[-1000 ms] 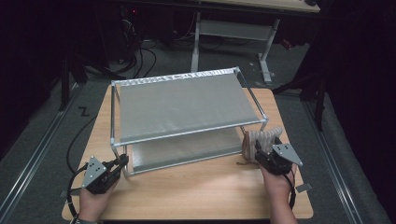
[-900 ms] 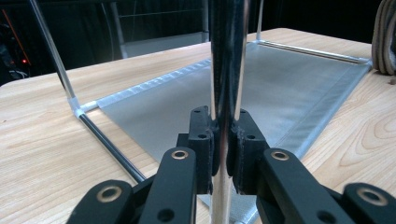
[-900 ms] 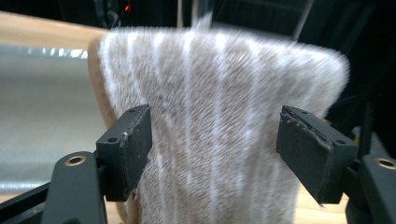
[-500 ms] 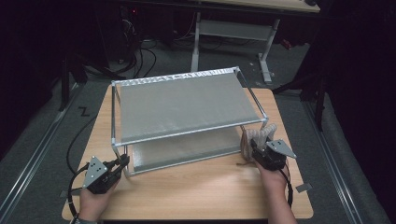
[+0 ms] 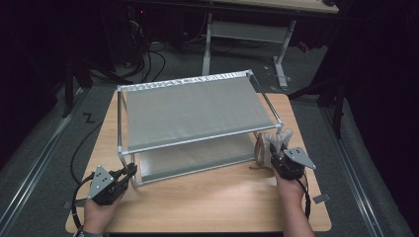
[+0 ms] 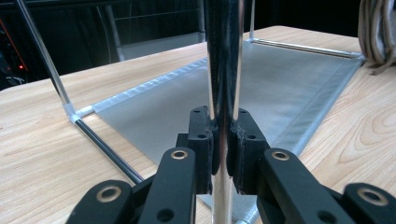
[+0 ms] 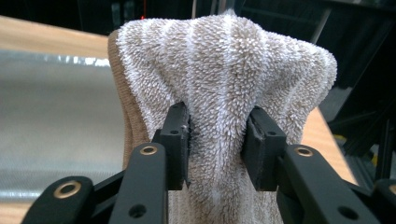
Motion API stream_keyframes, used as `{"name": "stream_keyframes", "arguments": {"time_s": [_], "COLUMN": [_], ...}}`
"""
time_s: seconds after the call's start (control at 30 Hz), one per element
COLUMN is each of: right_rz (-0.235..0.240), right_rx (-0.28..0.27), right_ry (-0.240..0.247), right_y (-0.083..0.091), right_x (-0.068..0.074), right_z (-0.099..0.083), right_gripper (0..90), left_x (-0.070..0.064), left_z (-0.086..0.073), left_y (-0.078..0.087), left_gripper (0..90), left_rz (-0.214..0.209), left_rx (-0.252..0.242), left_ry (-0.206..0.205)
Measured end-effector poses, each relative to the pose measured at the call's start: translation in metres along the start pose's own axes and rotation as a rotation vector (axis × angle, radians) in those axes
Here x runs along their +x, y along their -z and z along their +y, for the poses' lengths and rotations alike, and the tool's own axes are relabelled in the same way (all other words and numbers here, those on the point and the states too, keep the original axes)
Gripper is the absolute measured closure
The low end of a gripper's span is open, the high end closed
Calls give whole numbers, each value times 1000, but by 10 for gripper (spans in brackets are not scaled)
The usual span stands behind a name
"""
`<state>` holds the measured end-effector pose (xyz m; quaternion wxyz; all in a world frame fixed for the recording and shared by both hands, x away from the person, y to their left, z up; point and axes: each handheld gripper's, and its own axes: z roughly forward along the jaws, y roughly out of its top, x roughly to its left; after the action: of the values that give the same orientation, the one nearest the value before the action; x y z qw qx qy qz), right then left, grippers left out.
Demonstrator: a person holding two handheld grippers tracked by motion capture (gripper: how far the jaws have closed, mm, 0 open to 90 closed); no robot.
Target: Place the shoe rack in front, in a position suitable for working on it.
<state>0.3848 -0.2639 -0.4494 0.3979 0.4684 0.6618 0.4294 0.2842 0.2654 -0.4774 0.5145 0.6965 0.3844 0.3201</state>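
While the left claw [image 5: 129,171] is clamped on the near-left upright post [image 6: 223,93] of the two-tier rack [image 5: 197,118], bare bench [image 5: 207,197] is left open behind it and to its right, along the rack's front rail. Just ahead of its jaws the lower grey shelf sheet [image 6: 261,88] is seen, spread flat inside the frame.

Farther right, the right claw [image 5: 276,150] is closed on a striped beige towel [image 7: 224,93], which is held bunched and upright between its jaws, just beside the rack's near-right corner post. Since a second ago this claw has been carried forward and slightly inward, closer to the rack, whereas the left claw has been kept in place.

A wooden bench top is set on a grey floor, with dark surroundings and cables beyond.
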Motion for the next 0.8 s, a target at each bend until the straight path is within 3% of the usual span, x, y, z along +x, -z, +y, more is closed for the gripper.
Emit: {"name": "stream_keyframes", "arguments": {"time_s": [0.2,0.27,0.5,0.67,0.8], "right_rz": [-17,-27,-10,0,6], "right_rx": [-97,-98,-55,35,64], "right_ry": [-2,6,-6,-21,-32], "right_y": [13,12,1,-12,-17], "right_x": [1,0,1,2,2], "right_z": [20,24,14,-6,-14], "right_gripper": [645,637,627,627,629], "left_x": [0,0,1,1,1], "left_z": [0,0,-1,-1,-1], "left_y": [0,0,0,0,0], "left_gripper": [801,801,801,801,800], "left_rz": [0,-1,-5,-8,-8], "left_rx": [0,-1,-4,-5,-5], "left_ry": [0,-1,-4,-3,-3]}}
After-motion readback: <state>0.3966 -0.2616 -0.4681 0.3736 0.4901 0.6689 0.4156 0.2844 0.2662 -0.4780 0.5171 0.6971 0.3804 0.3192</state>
